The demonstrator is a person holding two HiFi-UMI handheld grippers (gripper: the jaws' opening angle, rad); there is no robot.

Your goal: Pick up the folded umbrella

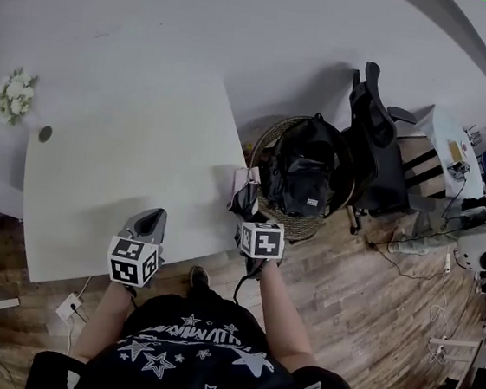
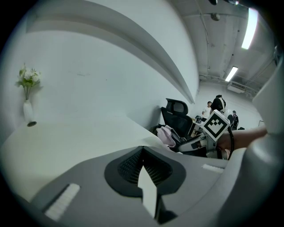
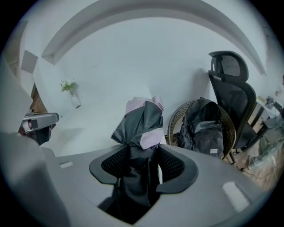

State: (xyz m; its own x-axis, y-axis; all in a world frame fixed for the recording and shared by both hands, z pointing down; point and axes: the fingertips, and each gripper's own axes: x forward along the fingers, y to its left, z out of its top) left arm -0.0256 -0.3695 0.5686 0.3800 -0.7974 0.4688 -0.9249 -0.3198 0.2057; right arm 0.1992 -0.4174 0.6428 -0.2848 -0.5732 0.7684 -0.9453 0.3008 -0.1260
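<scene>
The folded umbrella (image 1: 245,191), dark grey with pale pink patches, is at the white table's (image 1: 126,150) right edge. My right gripper (image 1: 248,219) is shut on it. In the right gripper view the umbrella (image 3: 141,122) fills the gap between the black pads (image 3: 113,165) and sticks out past them. Whether it rests on the table I cannot tell. My left gripper (image 1: 151,221) hovers over the table's near edge, jaws shut with nothing in them (image 2: 143,165). In the left gripper view, the umbrella (image 2: 167,135) shows to the right.
A small vase of white flowers (image 1: 15,95) stands at the table's far left. Right of the table a black backpack (image 1: 302,174) sits in a round wicker basket (image 1: 271,136). A black office chair (image 1: 374,134) stands behind it. Wooden floor and cables lie to the right.
</scene>
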